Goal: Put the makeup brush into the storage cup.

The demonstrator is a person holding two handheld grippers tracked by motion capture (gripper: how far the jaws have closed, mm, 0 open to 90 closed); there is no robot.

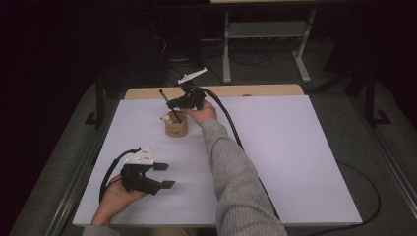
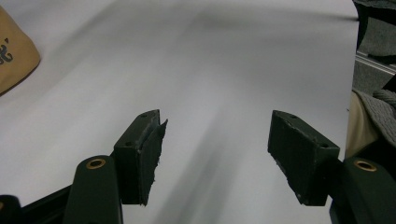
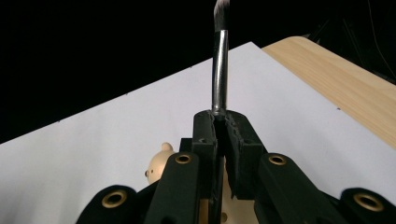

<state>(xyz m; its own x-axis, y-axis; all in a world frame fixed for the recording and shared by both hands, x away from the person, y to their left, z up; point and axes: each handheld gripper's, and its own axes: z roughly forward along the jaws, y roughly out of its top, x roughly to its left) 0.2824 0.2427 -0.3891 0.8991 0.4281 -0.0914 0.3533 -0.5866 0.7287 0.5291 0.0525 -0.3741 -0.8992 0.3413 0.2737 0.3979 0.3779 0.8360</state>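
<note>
- A tan wooden cup [image 1: 176, 129] with a pale bear figure [image 3: 159, 166] was seen.
- A brush [image 3: 220, 60] was shown with a silver ferrule and dark bristles tipped white.
- Black grippers [image 1: 167, 174] were seen over a white sheet [image 1: 295, 157].
- A grey knitted sleeve [image 1: 236, 182] was shown.

We see the white desk [image 1: 295, 162] evenly lit from above while the room behind it sinks into near black, so the high view looks dim and somewhat grainy. In the left gripper view soft grey shadows streak the sheet ahead of the left hand-held gripper [image 2: 215, 154], and the far surface blurs. In the right gripper view the brush [image 3: 220, 70] catches a bright glint along its metal ferrule, its tip soft against darkness.
</note>
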